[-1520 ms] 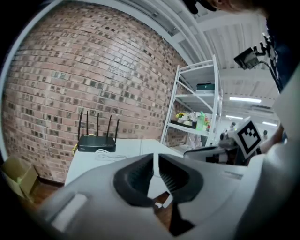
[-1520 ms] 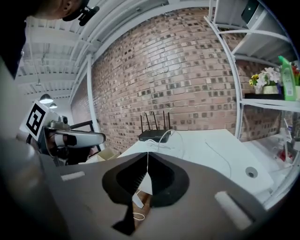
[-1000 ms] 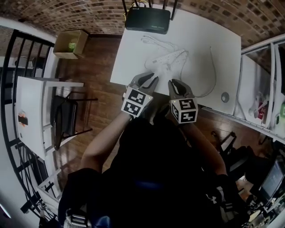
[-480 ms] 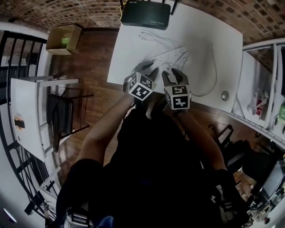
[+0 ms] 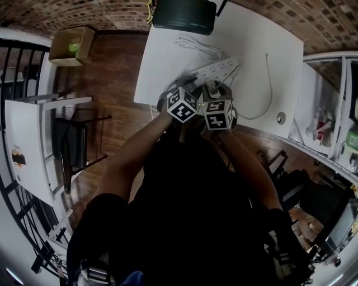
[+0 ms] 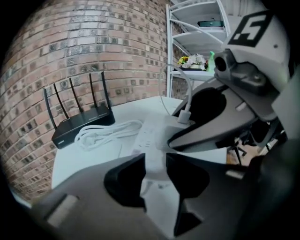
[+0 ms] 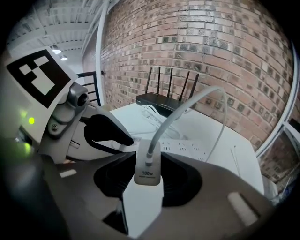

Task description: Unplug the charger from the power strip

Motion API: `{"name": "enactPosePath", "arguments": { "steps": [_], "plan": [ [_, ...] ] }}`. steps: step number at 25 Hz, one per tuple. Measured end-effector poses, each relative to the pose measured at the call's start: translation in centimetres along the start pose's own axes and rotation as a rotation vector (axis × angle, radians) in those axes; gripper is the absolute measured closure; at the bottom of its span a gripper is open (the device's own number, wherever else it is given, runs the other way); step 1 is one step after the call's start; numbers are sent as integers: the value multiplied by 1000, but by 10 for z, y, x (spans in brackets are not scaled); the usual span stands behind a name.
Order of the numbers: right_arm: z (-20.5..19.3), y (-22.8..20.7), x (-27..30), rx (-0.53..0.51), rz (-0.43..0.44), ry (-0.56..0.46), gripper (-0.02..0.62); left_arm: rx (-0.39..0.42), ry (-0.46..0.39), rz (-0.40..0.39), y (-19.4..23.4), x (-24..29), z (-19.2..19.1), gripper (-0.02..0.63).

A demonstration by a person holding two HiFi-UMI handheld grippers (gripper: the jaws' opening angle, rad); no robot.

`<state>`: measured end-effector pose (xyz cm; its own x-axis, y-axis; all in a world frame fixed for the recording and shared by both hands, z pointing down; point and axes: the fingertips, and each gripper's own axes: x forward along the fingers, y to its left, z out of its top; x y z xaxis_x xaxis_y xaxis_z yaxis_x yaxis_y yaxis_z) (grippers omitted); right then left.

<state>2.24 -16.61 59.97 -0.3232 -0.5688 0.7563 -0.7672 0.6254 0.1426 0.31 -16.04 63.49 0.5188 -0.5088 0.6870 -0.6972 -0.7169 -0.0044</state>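
Now tilted down, both opening, left gripper (image 6: 155,161) straddles strip (image 6: 151,135), right gripper (image 7: 148,155) charger (image 7: 147,174).

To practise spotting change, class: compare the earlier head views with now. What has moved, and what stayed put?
Both tools moved forward and down, drawing together, jaws just opening. The left tool now straddles the end of the white power strip; the right tool straddles the white block charger; neither grips yet. Charger still plugged in; black router and coiled white cable unmoved.
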Motion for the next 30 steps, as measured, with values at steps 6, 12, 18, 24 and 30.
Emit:
{"name": "enactPosePath", "arguments": {
  "steps": [6, 12, 18, 24, 30],
  "plan": [
    [-3, -1, 3, 26, 19, 13, 449, -68, -27, -21, 1, 1, -2, 464],
    [-3, -1, 4, 60, 50, 21, 455, -74, -26, -21, 1, 2, -2, 465],
    [2, -2, 0, 23, 41, 15, 454, -77, -25, -14, 2, 2, -1, 465],
    [1, -1, -6, 95, 57, -6, 454, -84, -24, -15, 2, 3, -1, 466],
    [-3, -7, -13, 167, 67, -24, 454, -96, -21, -9, 4, 2, -2, 466]
  ]
}}
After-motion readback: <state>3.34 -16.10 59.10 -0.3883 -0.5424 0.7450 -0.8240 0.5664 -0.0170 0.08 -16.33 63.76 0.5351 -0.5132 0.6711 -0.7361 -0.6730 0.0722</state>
